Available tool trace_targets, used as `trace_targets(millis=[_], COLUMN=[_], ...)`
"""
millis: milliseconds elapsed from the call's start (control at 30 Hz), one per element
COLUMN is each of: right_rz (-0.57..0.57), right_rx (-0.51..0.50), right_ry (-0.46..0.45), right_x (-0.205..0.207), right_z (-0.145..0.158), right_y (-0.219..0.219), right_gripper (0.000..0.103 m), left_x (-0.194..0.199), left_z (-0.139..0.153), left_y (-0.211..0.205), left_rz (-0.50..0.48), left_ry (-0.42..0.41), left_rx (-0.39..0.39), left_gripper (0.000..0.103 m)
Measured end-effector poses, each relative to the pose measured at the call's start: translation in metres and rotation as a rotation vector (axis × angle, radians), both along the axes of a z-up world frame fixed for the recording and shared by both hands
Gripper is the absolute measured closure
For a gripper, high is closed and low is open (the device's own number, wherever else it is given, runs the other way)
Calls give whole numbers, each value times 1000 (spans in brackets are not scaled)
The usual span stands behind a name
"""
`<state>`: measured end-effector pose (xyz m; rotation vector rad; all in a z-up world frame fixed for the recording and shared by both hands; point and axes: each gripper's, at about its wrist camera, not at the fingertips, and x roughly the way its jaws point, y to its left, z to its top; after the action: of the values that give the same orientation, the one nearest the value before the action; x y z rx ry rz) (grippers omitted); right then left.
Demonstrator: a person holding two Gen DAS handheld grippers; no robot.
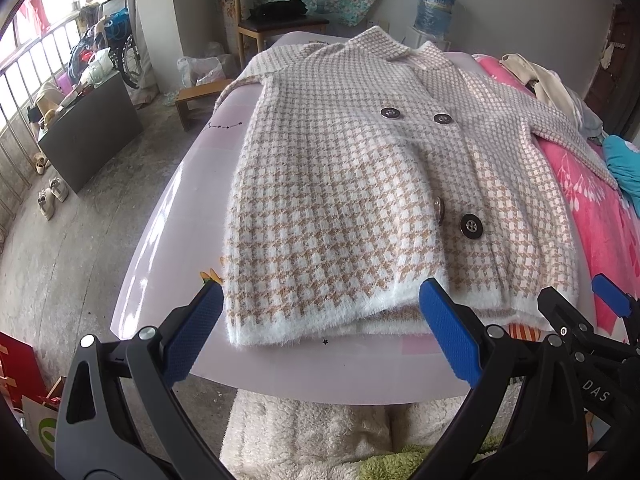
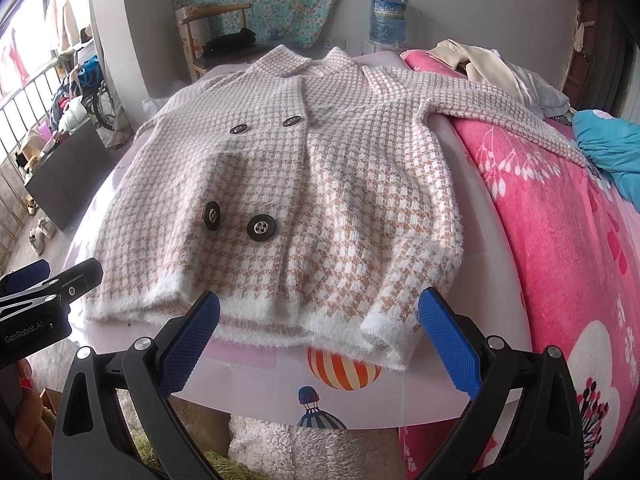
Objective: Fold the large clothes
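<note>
A fuzzy cardigan (image 1: pixel 340 184) in tan-and-white houndstooth lies flat, front side up, on the pale worktop (image 1: pixel 168 240). Its collar points away and its white furry hem sits near the front edge. Four dark round buttons show down the front. One sleeve stretches sideways onto the pink bed (image 2: pixel 560 240).

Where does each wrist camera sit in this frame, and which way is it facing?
Left wrist: sits behind the open left gripper at the table's near edge, facing along the houndstooth cardigan toward its collar; the right gripper shows at the right edge.
Right wrist: sits behind the open right gripper, further right, facing the same way; the left gripper shows at the left edge.
Shared: cardigan, its buttons, pink blanket, wooden chair.
</note>
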<state>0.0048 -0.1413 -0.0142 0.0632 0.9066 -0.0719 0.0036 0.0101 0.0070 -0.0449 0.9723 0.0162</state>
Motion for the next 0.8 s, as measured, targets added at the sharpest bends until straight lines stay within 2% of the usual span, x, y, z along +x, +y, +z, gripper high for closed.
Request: trace_targets(millis=[800], right_rz=[5], right_rx=[-6], right_ry=[-6], right_x=[1], right_z=[3], right_y=[-2], right_gripper=[6], left_x=[1], left_z=[-1], left_y=[1], left_rz=[2], left_ry=[-1], left_rx=[0], left_gripper=[8])
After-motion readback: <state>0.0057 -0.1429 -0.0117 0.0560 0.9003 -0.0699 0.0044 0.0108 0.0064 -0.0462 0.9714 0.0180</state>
